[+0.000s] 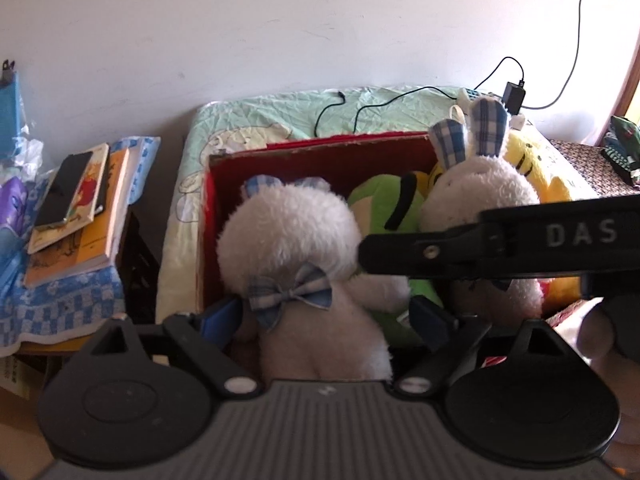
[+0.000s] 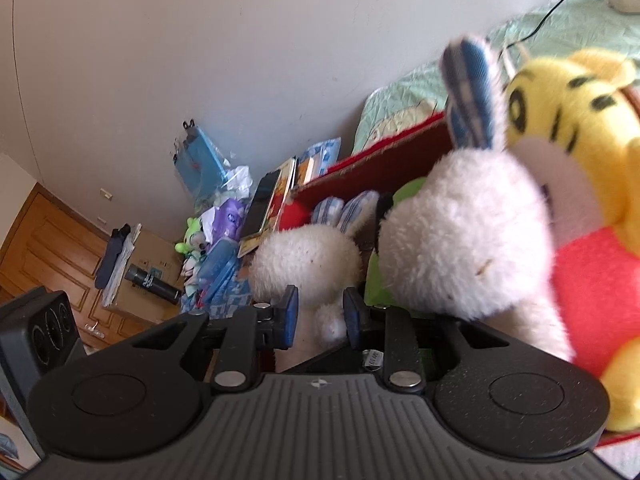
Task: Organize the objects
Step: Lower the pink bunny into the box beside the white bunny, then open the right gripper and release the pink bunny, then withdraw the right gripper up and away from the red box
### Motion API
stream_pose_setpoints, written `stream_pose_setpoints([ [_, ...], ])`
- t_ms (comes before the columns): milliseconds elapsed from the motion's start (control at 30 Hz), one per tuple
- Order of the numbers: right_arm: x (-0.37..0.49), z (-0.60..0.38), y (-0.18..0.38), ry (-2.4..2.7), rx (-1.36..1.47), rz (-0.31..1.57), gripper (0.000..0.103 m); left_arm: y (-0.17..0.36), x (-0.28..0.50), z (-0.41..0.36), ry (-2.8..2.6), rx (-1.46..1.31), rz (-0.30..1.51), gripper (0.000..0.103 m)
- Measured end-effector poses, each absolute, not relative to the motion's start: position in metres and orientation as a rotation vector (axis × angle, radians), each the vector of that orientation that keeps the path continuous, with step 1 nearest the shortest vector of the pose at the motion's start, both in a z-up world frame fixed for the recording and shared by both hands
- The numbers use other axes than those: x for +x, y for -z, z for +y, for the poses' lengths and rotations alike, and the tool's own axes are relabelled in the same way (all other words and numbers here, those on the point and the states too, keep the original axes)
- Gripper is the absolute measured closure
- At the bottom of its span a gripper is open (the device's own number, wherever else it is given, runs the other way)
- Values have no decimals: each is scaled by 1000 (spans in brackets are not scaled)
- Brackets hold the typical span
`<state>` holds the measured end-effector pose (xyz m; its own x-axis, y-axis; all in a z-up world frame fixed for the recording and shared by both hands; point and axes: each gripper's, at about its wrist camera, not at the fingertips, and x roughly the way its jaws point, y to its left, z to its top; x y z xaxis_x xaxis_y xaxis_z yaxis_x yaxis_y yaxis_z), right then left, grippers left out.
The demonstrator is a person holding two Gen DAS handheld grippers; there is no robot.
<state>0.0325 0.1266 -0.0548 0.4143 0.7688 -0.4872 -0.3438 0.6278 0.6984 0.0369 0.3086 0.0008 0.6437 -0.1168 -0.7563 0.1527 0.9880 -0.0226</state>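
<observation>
Box: red box (image 1: 320, 152) on the bed, already holding a green plush (image 1: 380, 208) and a yellow bear (image 2: 580, 128)
Left gripper (image 1: 324, 316): jaws spread around the bow-tie rabbit (image 1: 288, 240), which sits in the box
Right gripper (image 2: 320, 316): jaws apart, nothing gripped; second rabbit (image 2: 460, 240) just beside it
Left to do: probably only withdrawing

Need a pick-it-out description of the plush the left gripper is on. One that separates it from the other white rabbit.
Start at the red cardboard box on the bed. At its near-left corner, between the fingers of the left gripper, sits a fluffy white plush rabbit. Unlike the other white rabbit, whose checked ears stand upright, this one has ears folded down and a blue-checked bow at its neck.
</observation>
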Motion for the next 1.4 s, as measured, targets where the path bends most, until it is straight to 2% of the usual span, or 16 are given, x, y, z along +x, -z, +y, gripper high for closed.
stream_pose_setpoints([
  [400, 13, 115, 27, -673, 477, 774, 74, -15, 34, 294, 58, 85, 911, 10],
  [800, 4, 88, 21, -643, 437, 753, 74, -26, 21, 276, -23, 70, 922, 9],
  [1133, -13, 42, 18, -667, 418, 772, 74, -33, 0, 230, -73, 53, 931, 8],
  [1233, -17, 26, 19, -648, 413, 784, 74, -31, -8, 212, -74, 53, 937, 3],
  [1400, -23, 1, 26, -603, 406, 813, 74, -26, -19, 179, -49, 46, 952, 3],
])
